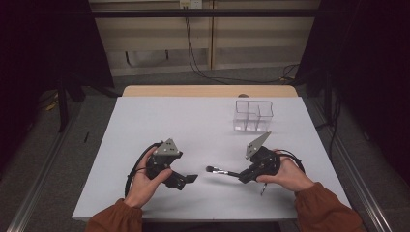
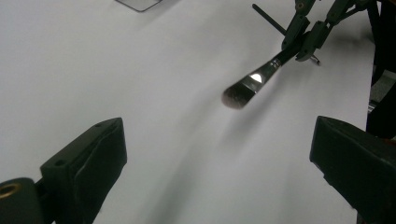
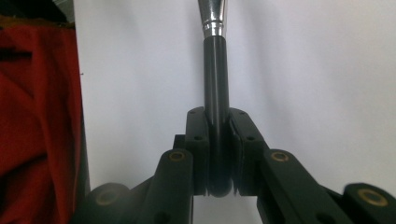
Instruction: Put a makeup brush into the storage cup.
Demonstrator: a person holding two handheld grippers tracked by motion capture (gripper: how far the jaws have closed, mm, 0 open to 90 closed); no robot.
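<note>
A makeup brush (image 1: pixel 218 170) with a black handle, silver ferrule and dark bristles hangs just above the white table (image 1: pixel 169 121). My right gripper (image 1: pixel 243 176) is shut on the handle's end, and the bristles point left toward my left gripper (image 1: pixel 185 181). The right gripper view shows the handle (image 3: pixel 215 70) clamped between the pads of the right gripper (image 3: pixel 217 126). In the left gripper view the left gripper (image 2: pixel 219 140) stands open and holds nothing. Ahead of it are the brush (image 2: pixel 252 84) and, farther off, the right gripper (image 2: pixel 303 39).
A clear compartmented box (image 1: pixel 253 116) stands at the back right of the table. A thin dark stick (image 1: pixel 262 188) lies under the right hand near the front edge. A red sleeve (image 3: pixel 37 116) runs along the left of the right gripper view.
</note>
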